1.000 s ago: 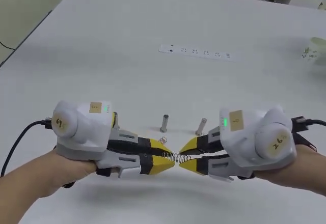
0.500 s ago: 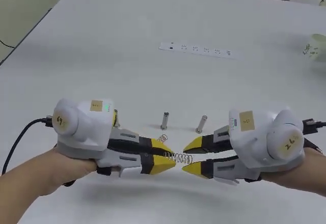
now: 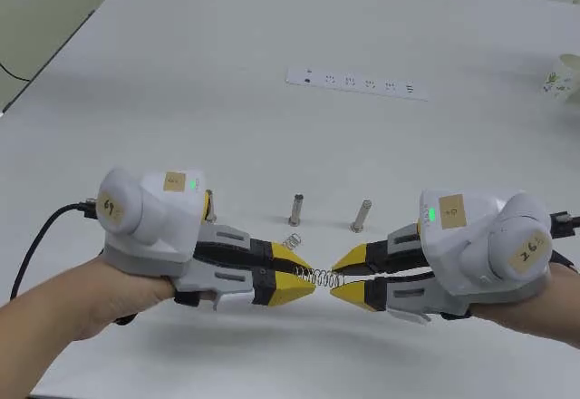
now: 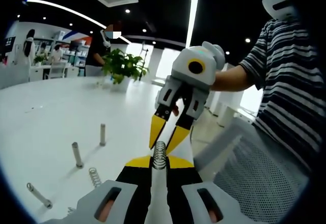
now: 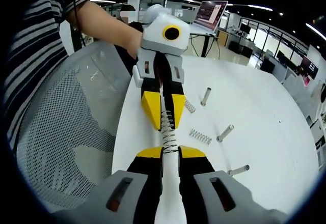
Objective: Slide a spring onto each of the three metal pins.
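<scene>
A thin spring spans the gap between my two grippers just above the white table. My left gripper is shut on its left end, and my right gripper is closed on the other end, tip to tip with the left. In the left gripper view the spring rises from the left gripper toward the right gripper. Three bare metal pins stand behind: one, one and one half hidden by the left gripper. A loose spring lies near the middle pin.
A white power strip lies farther back and a cup stands at the far right edge. A black cable trails from the left gripper. A second loose spring lies between pins. A mesh chair sits at the table's near edge.
Half a second ago the right gripper's jaws stood wide open beside the spring's free end; now they have closed on it. The left gripper has kept its hold throughout.
</scene>
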